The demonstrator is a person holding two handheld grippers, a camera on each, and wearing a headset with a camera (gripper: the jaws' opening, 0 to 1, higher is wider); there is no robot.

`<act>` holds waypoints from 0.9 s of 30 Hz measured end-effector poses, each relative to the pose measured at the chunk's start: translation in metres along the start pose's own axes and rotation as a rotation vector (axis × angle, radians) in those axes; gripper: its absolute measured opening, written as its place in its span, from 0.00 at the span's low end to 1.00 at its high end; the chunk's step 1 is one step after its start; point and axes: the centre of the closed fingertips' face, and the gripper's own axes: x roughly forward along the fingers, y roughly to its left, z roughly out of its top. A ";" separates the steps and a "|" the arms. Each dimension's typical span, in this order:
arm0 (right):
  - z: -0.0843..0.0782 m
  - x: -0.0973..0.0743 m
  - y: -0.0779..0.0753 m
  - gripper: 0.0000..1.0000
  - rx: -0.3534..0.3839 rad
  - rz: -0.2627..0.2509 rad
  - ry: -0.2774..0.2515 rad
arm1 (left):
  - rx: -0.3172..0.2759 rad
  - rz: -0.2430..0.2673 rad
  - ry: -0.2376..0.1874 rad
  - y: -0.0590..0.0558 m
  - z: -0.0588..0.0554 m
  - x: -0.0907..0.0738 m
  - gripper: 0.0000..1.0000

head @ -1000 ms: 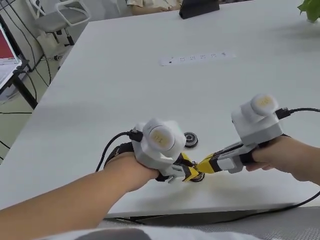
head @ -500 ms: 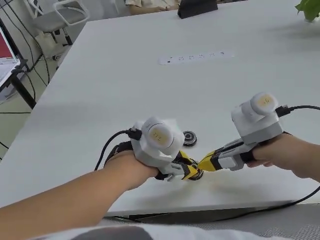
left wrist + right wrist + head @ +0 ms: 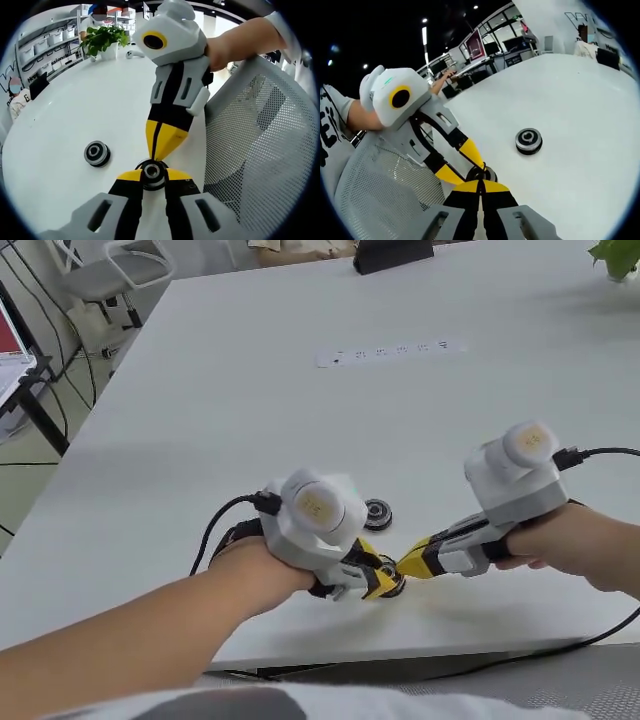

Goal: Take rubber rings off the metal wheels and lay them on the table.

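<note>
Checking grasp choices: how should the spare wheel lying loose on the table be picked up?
Take the spare wheel by its outer rim, jaws straddling it from above. It lies flat on the table, hub up, so the rim is probably the only grippable part.

Your left gripper point(image 3: 385, 585), clamping a wheel point(image 3: 152, 172), meets the right gripper point(image 3: 403, 568) tip to tip at the table's point(image 3: 250, 410) near edge. A second wheel point(image 3: 378, 513) sits just beyond, then open table to the power strip point(image 3: 390, 352).

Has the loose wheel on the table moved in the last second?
No. The loose wheel keeps its place relative to the power strip; both drift up the head view together, so only the camera moved.
</note>
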 end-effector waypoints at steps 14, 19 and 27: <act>0.005 -0.003 0.001 0.00 0.017 0.002 -0.022 | -0.013 0.000 -0.034 0.002 0.008 -0.020 0.18; 0.007 -0.003 0.001 0.00 0.019 0.004 -0.027 | -0.017 0.002 -0.049 0.004 0.010 -0.029 0.22; 0.012 -0.004 0.003 0.00 0.026 0.008 -0.039 | -0.026 0.004 -0.071 0.003 0.008 -0.043 0.29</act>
